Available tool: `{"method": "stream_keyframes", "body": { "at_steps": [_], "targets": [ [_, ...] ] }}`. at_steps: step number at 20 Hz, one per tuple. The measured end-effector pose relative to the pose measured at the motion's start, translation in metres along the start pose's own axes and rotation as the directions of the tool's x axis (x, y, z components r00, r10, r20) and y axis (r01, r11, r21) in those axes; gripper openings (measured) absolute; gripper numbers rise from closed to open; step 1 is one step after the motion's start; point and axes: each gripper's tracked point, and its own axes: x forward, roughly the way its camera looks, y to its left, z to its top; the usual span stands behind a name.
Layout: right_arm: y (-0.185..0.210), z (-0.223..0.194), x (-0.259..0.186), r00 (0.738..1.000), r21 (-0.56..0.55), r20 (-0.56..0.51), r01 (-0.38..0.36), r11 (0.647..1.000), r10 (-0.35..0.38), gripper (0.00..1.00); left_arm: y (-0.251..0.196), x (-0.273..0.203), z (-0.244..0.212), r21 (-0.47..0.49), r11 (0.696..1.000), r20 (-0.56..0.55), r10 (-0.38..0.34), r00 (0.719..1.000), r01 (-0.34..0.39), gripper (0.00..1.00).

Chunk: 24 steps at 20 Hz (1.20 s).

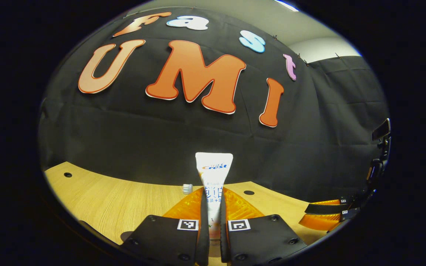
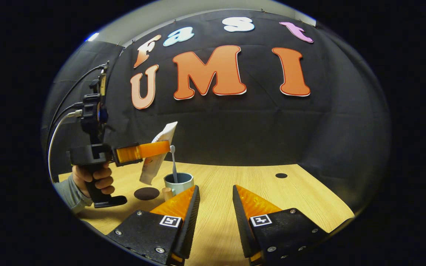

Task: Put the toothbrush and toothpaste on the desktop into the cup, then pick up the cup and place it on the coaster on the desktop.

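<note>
Left gripper view: the left gripper (image 1: 213,218) has its jaws closed on the toothpaste (image 1: 213,177), a white tube held between both fingers with its flat crimped end standing up against the dark booth wall. Just beside the tube, low on its left, the bristled head of the toothbrush (image 1: 187,188) peeks up. At the right edge, the right gripper (image 1: 325,214) lies low over the wooden counter (image 1: 98,195).

Right gripper view: the right gripper (image 2: 215,210) has its jaws parted with nothing between them — bare counter (image 2: 272,192) shows in the gap. Farther off at left, a hand (image 2: 93,179) with a grey sleeve grips the handle of the left gripper (image 2: 161,148), which holds the toothpaste (image 2: 157,155) tilted, its lower end hanging just left of and above the cup (image 2: 178,183). The toothbrush (image 2: 173,162) stands in the cup, head upward. The cup rests on the counter, with a small wooden handle on its left side. The coaster (image 2: 146,193) — a dark round disc — lies flat just left of the cup, apart from it.
</note>
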Motion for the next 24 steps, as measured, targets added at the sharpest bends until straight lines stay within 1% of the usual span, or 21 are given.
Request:
{"method": "stream_keyframes", "body": {
  "at_steps": [3,7,9,10,11,13,14,16,18,20,21,22,23,24],
  "targets": [
    [0.0,-0.003,-0.002,1.0,-0.013,-0.012,-0.005,1.0,0.005,0.53,-0.011,0.035,-0.008,0.002,1.0,0.015,-0.017,1.0,0.017,0.16],
    [0.0,-0.003,-0.003,1.0,-0.027,-0.018,-0.009,1.0,0.009,0.53,-0.004,0.047,-0.006,-0.01,1.0,0.064,-0.014,0.998,0.015,0.15],
    [0.002,-0.003,-0.001,1.0,-0.02,-0.022,-0.014,1.0,0.013,0.57,-0.001,0.051,-0.006,0.002,1.0,0.079,-0.007,0.997,0.007,0.15],
    [0.003,-0.005,0.0,1.0,-0.019,-0.024,-0.015,1.0,0.014,0.59,-0.001,0.056,-0.013,0.001,1.0,0.077,-0.009,0.997,0.009,0.15],
    [0.004,-0.006,0.001,0.999,-0.02,-0.03,-0.014,1.0,0.014,0.59,-0.001,0.06,-0.018,-0.004,1.0,0.075,-0.012,0.997,0.012,0.16],
    [0.006,-0.009,0.001,0.999,-0.03,-0.041,-0.016,0.999,0.015,0.59,0.005,0.07,-0.034,0.0,1.0,0.058,-0.002,0.998,0.002,0.16],
    [0.007,-0.009,0.0,0.999,-0.036,-0.043,-0.017,0.999,0.016,0.59,0.008,0.074,-0.037,0.008,1.0,0.061,0.012,0.998,-0.012,0.18],
    [0.009,-0.01,0.002,0.999,-0.042,-0.049,-0.019,0.999,0.017,0.59,0.01,0.08,-0.043,0.005,1.0,0.063,0.009,0.998,-0.009,0.18],
    [0.011,-0.014,0.002,0.998,-0.038,-0.062,-0.022,0.999,0.02,0.6,0.007,0.085,-0.051,-0.007,1.0,0.047,-0.015,0.999,0.016,0.22],
    [0.015,-0.017,0.005,0.997,-0.034,-0.075,-0.027,0.999,0.024,0.63,-0.003,0.088,-0.065,0.002,0.999,0.004,-0.04,0.999,0.04,0.23],
    [0.018,-0.019,0.006,0.996,-0.035,-0.082,-0.031,0.999,0.028,0.63,-0.005,0.086,-0.07,0.01,0.999,-0.017,-0.045,0.999,0.045,0.26],
    [0.022,-0.02,0.007,0.996,-0.037,-0.087,-0.037,0.999,0.034,0.63,-0.003,0.083,-0.072,0.017,0.999,-0.031,-0.041,0.999,0.042,0.35],
    [0.025,-0.02,0.007,0.995,-0.04,-0.09,-0.045,0.998,0.041,0.63,-0.003,0.079,-0.071,0.017,0.999,-0.035,-0.042,0.999,0.042,0.37],
    [0.03,-0.021,0.009,0.995,-0.043,-0.092,-0.051,0.998,0.047,0.63,-0.002,0.073,-0.073,0.011,0.999,-0.052,-0.052,0.997,0.053,0.43]
  ]
}}
